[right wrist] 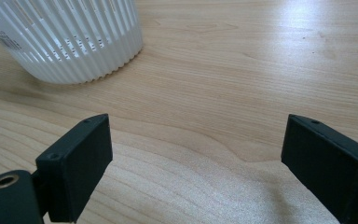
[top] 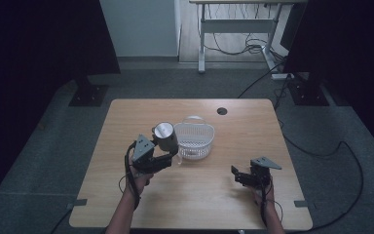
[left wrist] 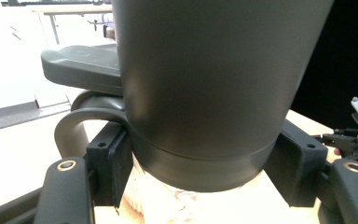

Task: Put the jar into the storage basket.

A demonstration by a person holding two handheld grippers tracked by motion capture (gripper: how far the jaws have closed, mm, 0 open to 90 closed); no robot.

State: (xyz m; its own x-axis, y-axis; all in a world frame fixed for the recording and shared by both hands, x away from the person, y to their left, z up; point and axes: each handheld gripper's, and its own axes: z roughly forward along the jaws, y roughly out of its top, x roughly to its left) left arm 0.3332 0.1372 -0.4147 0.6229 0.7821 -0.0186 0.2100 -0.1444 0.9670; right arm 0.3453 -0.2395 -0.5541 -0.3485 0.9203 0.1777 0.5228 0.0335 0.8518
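1. Left gripper (top: 168, 157) clamps one grey mug (top: 165, 137), lifted just left of the one white basket (top: 194, 140), mid-table.
2. Right gripper (top: 237, 176) gapes empty, near right; bare wooden table (top: 243, 131) all round.

Right gripper (right wrist: 196, 163) agape over table (right wrist: 242, 84); white basket (right wrist: 70, 37) near.

Both grippers are black: the left gripper (top: 168, 157) and the right gripper (top: 235, 174) each carry a grey three-cornered plate and a trailing black cable. Blocky jaw pads show small screw holes; brass-ringed pivots sit below. Forearms are bare, unsleeved.
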